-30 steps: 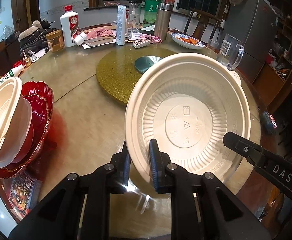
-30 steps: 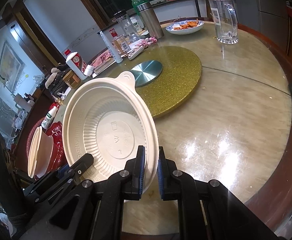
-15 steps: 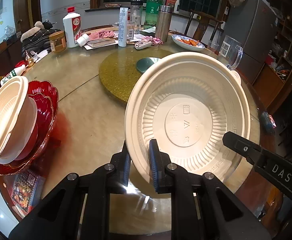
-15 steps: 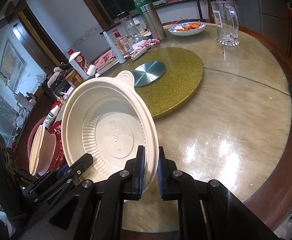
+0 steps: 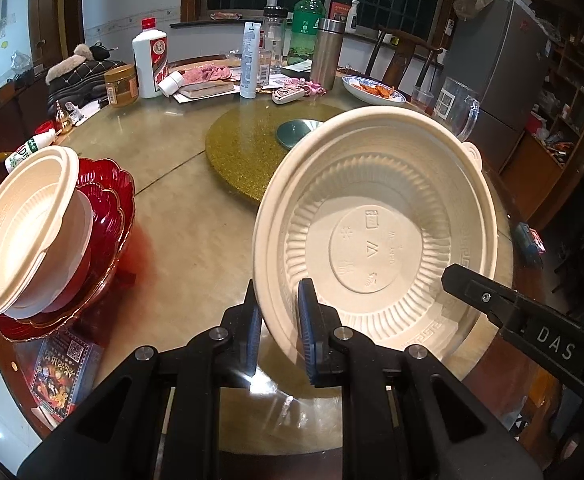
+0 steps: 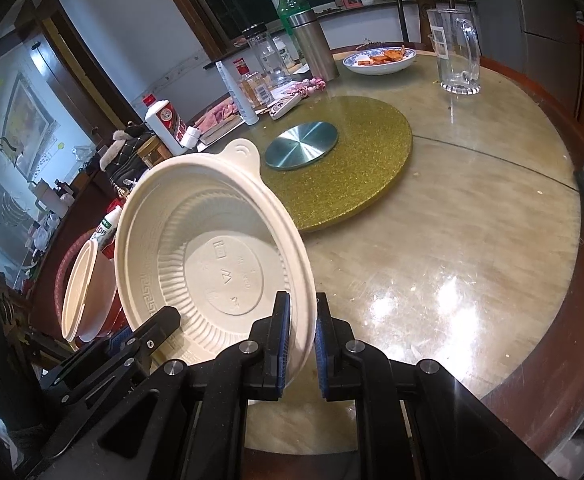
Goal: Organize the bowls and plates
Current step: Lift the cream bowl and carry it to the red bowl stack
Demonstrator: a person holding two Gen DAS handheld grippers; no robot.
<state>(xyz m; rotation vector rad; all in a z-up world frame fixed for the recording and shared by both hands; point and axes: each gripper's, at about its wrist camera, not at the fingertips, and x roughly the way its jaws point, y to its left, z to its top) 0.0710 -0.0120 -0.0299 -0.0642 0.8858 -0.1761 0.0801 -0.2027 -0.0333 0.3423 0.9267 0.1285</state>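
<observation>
A large cream plastic bowl [image 5: 375, 236] hangs tilted above the round table, its inside facing both cameras. My left gripper [image 5: 278, 320] is shut on its near left rim, and my right gripper [image 6: 301, 334] is shut on its near right rim. The same cream bowl [image 6: 208, 248] fills the left of the right wrist view, where the left gripper's fingers [image 6: 152, 336] show at its lower edge. At the table's left edge a smaller cream bowl [image 5: 20, 228] lies tilted inside a stack of red scalloped glass plates [image 5: 108, 208].
A gold glitter turntable [image 5: 248, 152] with a metal disc [image 5: 297, 132] sits mid-table. Bottles, a steel flask [image 5: 325, 52], a food dish [image 5: 373, 90] and a glass pitcher [image 6: 455, 52] crowd the far side. A card box [image 5: 62, 364] lies near the left edge.
The view has slid a little so the red plate stack and small bowl sit further into the left wrist frame. Both grips on the cream bowl are unchanged.
</observation>
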